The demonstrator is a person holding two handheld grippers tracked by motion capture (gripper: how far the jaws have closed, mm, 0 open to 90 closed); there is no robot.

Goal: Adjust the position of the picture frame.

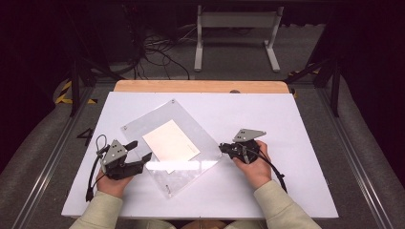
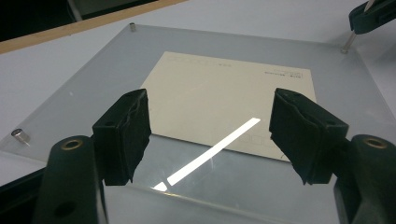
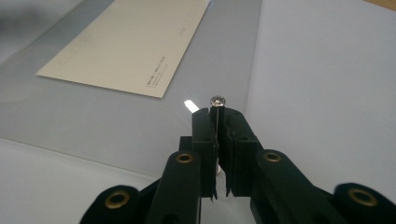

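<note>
Taking the clear acrylic plate (image 1: pixel 186 143) as landmark: at its near-left edge the left gripper (image 2: pixel 210 135) waits with jaws spread. At its right corner, the right gripper (image 3: pixel 218 122) pinches the corner screw (image 3: pixel 217 100) (probably to remove it); the cream card (image 2: pixel 224 98) lies beneath.

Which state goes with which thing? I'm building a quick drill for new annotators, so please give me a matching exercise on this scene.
Things:
1. left gripper
2. right gripper
3. cream card
4. clear acrylic plate

States:
a. shut on a small corner pin
b. lies flat on the white table, set at an angle
c. jaws open, nothing between them
d. lies flat under the clear sheet

Pairs: 1-c, 2-a, 3-d, 4-b
</note>
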